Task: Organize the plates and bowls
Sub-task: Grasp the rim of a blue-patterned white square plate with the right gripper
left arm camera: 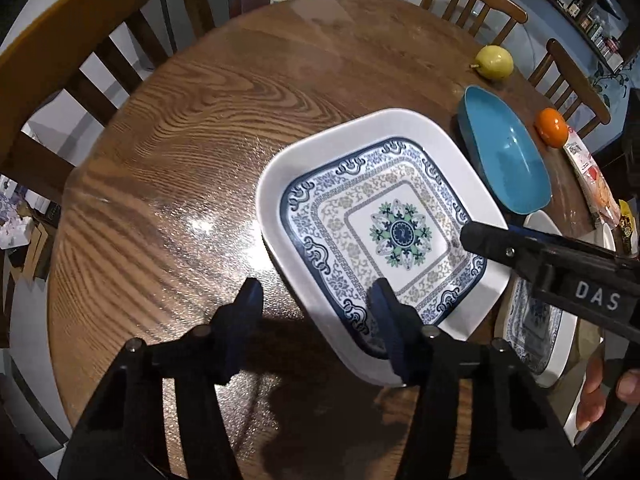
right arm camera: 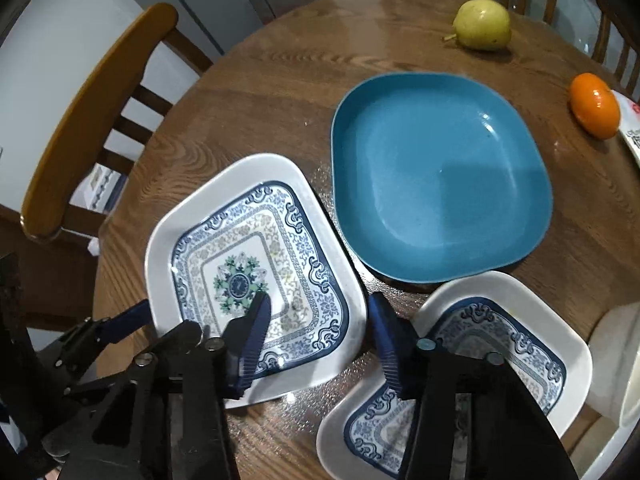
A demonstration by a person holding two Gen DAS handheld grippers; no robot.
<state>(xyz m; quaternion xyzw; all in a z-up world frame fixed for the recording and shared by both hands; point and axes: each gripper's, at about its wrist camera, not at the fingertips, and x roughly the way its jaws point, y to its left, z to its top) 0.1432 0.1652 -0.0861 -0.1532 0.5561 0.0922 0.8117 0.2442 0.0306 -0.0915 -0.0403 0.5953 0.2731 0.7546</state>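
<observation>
left gripper (left arm camera: pixel 316 300) half spread, straddling lower-left rim of patterned plate (left arm camera: pixel 360 184); right gripper (right arm camera: pixel 320 316) half spread, straddling lower-right rim; nothing pinched yet

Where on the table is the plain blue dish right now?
In the right wrist view the blue dish sits mid-table, beyond both patterned plates, with the pear further back and the orange to its right.

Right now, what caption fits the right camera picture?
Right gripper straddles a patterned plate's edge beside a blue plate.
</observation>
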